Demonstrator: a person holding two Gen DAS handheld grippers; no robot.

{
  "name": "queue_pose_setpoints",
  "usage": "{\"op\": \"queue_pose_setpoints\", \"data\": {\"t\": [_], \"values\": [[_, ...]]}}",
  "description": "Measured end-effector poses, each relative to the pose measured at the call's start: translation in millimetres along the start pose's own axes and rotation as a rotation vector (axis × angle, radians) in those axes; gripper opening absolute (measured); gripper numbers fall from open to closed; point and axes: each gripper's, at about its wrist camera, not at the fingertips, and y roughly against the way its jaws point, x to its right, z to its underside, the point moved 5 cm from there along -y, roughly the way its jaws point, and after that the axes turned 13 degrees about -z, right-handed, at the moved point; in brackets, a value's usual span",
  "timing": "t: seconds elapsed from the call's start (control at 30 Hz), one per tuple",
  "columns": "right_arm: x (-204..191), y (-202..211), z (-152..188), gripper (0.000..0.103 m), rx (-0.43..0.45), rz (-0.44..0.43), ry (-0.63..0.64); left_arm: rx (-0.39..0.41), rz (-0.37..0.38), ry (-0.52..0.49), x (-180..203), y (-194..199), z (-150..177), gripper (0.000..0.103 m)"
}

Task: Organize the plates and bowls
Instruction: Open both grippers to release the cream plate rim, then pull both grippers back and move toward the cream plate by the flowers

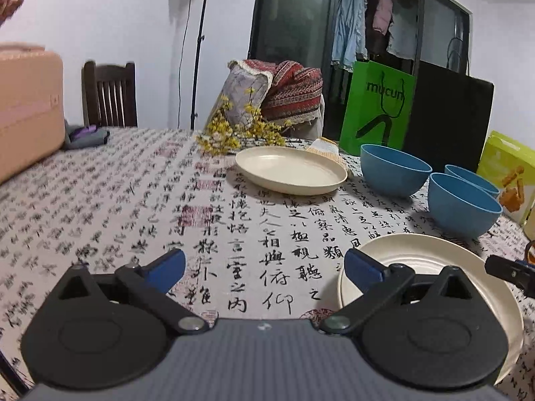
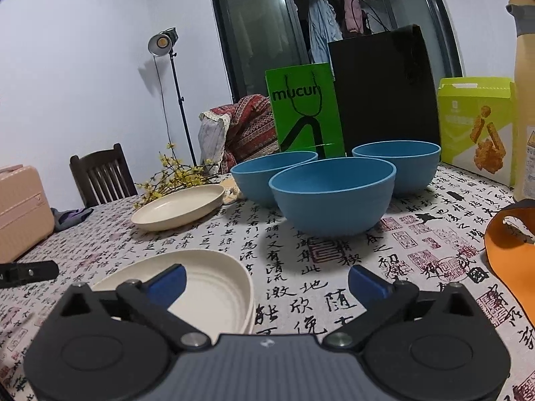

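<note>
On the calligraphy-print tablecloth lie a near cream plate and a far cream plate. In the right wrist view the near plate's rim looks doubled, like two stacked plates. Three blue bowls stand upright in a cluster: a front one, a left one and a back right one. My left gripper is open over bare cloth, left of the near plate. My right gripper is open and holds nothing, its left finger over the near plate.
Behind the bowls stand a green paper bag, a black bag and a lime snack box. A tall yellow bottle and an orange item are at the right. Yellow flowers, a pink case and a chair lie left.
</note>
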Motion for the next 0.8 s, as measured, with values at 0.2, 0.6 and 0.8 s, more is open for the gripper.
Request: {"op": "queue_pose_setpoints", "data": {"t": [0.2, 0.6, 0.8], "values": [[-6.5, 7.2, 3.5, 0.103, 0.042, -0.002, 0.027, -0.024, 0.020, 0.051, -6.8, -3.7, 6.9, 0.103], [-5.4, 8.8, 4.6, 0.103, 0.049, 0.006, 0.019, -0.011, -0.032, 0.071, -9.1, -1.6, 8.8, 0.103], [-3.7, 8.4, 5.0, 0.103, 0.045, 0.025, 0.006, 0.005, -0.050, 0.039, -4.0, 0.1, 9.6, 0.103]]}}
